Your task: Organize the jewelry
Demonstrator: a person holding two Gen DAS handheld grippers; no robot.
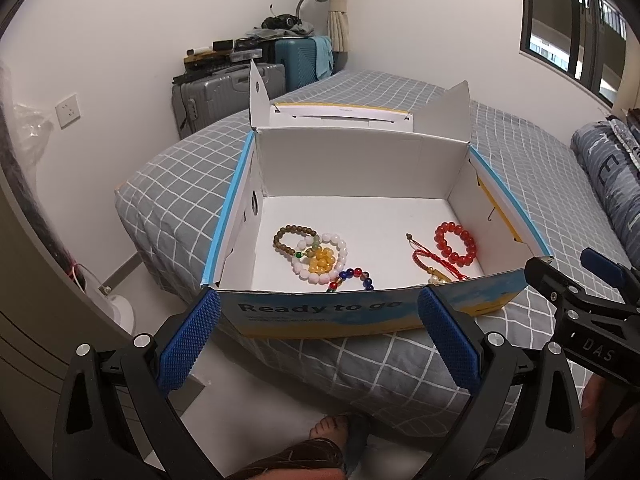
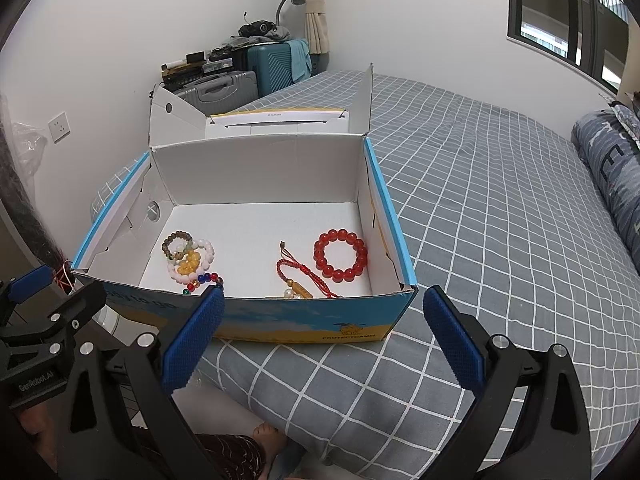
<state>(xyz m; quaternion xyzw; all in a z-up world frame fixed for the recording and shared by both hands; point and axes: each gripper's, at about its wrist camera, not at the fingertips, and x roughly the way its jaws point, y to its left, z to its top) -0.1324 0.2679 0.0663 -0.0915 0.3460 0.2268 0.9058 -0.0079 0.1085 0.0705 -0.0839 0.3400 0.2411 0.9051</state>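
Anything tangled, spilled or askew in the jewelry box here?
Yes: on the left of the box, the brown, white, yellow and multicolored bracelets lie overlapped in one heap. The red bracelet lies apart.

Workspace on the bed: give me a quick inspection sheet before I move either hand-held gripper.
Surface: grey checked bedsheet, flat.
Job's things: open white-lined cardboard box holds a red bead bracelet, a red braided cord bracelet, and a touching cluster of brown bead bracelet, white bead bracelet, yellow bead bracelet and multicoloured bead bracelet.
Clutter: nothing seen on the sheet.
Grippers: left hand-held gripper and right hand-held gripper open, empty, short of the box.
Cables: nothing seen.
Surroundings: suitcases, window.
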